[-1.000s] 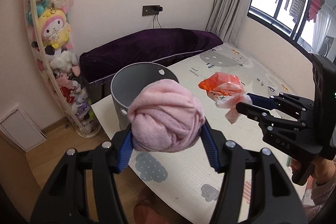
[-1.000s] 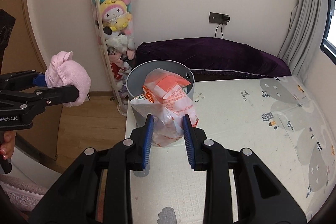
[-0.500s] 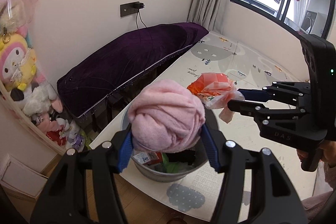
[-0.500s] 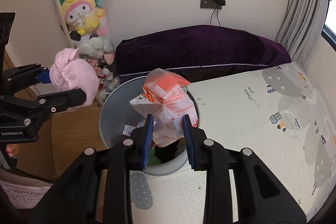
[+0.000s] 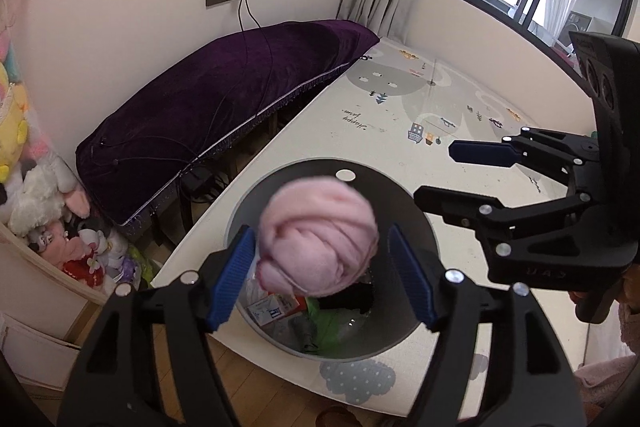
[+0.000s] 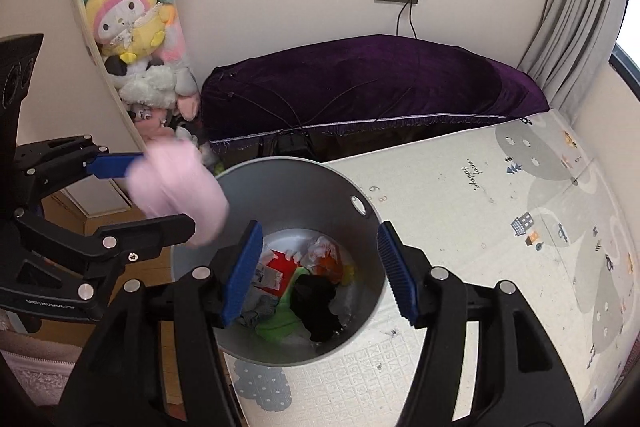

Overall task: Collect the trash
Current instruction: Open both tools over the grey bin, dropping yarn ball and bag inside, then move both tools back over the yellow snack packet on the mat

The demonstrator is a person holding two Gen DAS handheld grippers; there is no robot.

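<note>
I see the patterned play mat (image 5: 460, 131) spread over the floor, with a long form under a purple velvet cover (image 6: 372, 87) along the wall beyond it. A tall hanging holder of plush toys (image 6: 136, 27) stands at the wall to the left of the cover. At the mat's near corner sits the grey bin (image 6: 320, 183), round and open-topped, and both my tools hang above its mouth.

My left tongs (image 5: 324, 275) have just been opening: the blue pads stand clear on either side of the pink cloth ball (image 5: 318, 241), which is blurred and sits in the gap between them, above the bin, touching neither pad that I can see. From the right wrist view the same ball (image 6: 180, 197) shows over the bin's left rim.

My right tongs (image 6: 320, 275) have also just been opening, and nothing is between their pads. Directly beneath them, the orange and white plastic bag (image 6: 326, 257) lies inside the bin among other rubbish, beside a black cloth (image 6: 316, 301) and a green scrap (image 6: 280, 319).
</note>
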